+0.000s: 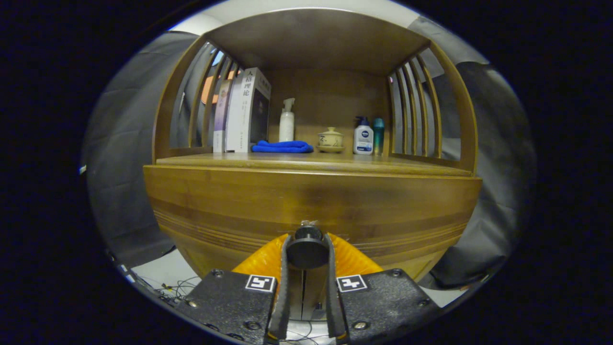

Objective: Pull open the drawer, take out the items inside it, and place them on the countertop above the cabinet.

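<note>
A wooden cabinet stands right in front of me, its drawer front (pixel 311 201) a wide plank below the countertop (pixel 311 163). A round dark knob (pixel 307 249) juts from the middle of the drawer front. My gripper (pixel 307 247) is shut on that knob, one finger pressing each side of it. The drawer's inside is hidden behind its front.
On the countertop stand upright books (pixel 242 112), a folded blue cloth (pixel 282 146), a white spray bottle (pixel 287 122), a lidded ceramic cup (pixel 330 140), a white lotion bottle (pixel 363 137) and a teal bottle (pixel 379 134). Slatted sides and a wooden top enclose the shelf. Cables lie on the floor below left.
</note>
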A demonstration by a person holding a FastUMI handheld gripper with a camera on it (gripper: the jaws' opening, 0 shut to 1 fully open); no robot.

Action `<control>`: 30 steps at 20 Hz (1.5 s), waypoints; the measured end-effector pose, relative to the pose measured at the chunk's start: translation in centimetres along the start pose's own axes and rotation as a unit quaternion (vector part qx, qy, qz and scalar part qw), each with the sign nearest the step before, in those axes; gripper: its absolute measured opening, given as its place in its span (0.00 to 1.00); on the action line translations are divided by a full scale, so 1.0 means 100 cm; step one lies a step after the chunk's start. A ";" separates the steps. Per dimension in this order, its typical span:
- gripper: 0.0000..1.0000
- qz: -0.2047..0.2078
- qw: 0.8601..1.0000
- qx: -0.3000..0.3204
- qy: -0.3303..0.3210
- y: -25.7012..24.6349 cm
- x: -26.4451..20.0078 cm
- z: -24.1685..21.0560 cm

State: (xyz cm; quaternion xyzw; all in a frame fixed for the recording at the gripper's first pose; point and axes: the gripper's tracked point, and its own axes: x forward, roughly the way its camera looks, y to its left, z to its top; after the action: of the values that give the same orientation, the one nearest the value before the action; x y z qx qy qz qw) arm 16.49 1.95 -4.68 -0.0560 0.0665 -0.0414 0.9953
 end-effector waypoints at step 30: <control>0.73 0.012 0.998 -0.005 -0.061 -0.004 -0.146 -0.002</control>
State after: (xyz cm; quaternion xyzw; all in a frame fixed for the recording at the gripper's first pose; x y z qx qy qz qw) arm 1.97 2.80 -2.97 -0.0626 0.0063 -0.0255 0.9977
